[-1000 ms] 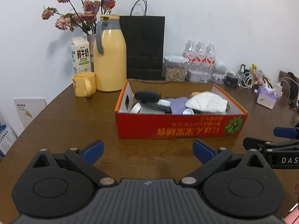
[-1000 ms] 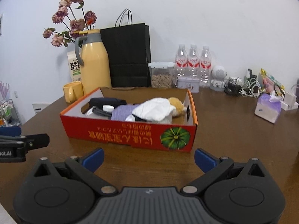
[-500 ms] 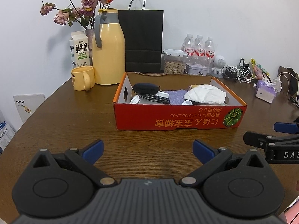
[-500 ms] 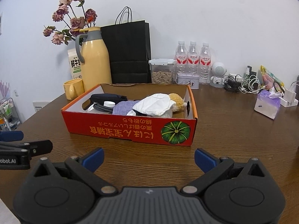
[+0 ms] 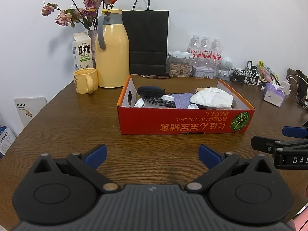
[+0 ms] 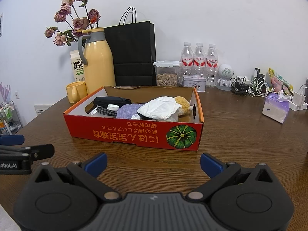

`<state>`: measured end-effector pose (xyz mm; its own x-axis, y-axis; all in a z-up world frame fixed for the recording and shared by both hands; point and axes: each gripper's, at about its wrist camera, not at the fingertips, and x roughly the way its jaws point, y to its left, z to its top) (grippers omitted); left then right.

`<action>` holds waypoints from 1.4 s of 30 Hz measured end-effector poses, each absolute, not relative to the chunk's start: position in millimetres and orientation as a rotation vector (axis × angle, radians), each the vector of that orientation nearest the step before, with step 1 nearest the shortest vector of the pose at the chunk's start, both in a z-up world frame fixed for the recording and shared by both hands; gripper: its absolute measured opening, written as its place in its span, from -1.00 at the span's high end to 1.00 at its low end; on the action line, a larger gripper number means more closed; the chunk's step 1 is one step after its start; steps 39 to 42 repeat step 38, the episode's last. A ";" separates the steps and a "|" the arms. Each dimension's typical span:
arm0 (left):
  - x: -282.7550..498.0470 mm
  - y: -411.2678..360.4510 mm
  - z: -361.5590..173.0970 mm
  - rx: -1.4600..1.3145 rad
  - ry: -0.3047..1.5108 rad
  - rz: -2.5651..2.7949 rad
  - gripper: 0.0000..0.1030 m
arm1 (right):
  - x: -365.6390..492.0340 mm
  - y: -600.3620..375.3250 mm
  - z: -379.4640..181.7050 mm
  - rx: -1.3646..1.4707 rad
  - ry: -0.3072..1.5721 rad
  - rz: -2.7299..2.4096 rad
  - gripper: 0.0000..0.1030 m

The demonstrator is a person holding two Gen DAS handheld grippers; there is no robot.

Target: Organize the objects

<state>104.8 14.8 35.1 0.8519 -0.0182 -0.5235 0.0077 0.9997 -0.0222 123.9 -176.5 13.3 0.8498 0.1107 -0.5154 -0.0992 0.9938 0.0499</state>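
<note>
The work surface is a dark brown wood-grain table [image 5: 63, 127] set against a plain white wall [image 5: 221, 9]. Along the wall side of the table stand a yellow thermos jug [image 5: 112, 57], a yellow mug [image 5: 86, 80], a milk carton [image 5: 81, 52], dried roses [image 5: 80, 5], a black paper bag [image 5: 147, 40], a clear container of nuts [image 5: 180, 63], three water bottles [image 5: 206, 48] and a tangle of cables [image 5: 248, 76]. A purple tissue pack [image 5: 274, 96] lies at the right.

The red cardboard box [image 5: 184, 123] rests at the table centre, well ahead of both grippers. Its long axis runs left to right across the left wrist view; in the right wrist view the box is skewed, with its pumpkin-printed corner nearest the camera. The printed text on the front wall reads upside down. The box holds a black zip case [image 5: 151, 92], a braided cable [image 5: 159, 102], a purple cloth [image 5: 182, 100] and a white crumpled cloth [image 5: 211, 98].

The right wrist view alone shows a tan plush item [image 6: 182, 102] behind the white cloth, and a shelf rack [image 6: 7, 115] at the left edge. The left wrist view alone shows a white booklet [image 5: 29, 109] beside the table.

The left gripper [image 5: 153, 154] has its jaws spread wide, holding nothing. The right gripper [image 6: 153, 162] is likewise spread wide and empty. Both hover over bare table, near the box front.
</note>
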 end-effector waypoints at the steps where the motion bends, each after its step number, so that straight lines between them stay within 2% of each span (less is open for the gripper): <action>1: 104.8 14.7 35.1 -0.020 0.551 -0.014 -1.00 | 124.0 -176.4 13.2 0.021 0.544 0.110 -1.00; 42: 106.6 14.8 36.8 -0.012 0.551 -0.020 -1.00 | 124.1 -175.9 12.6 0.022 0.544 0.110 -1.00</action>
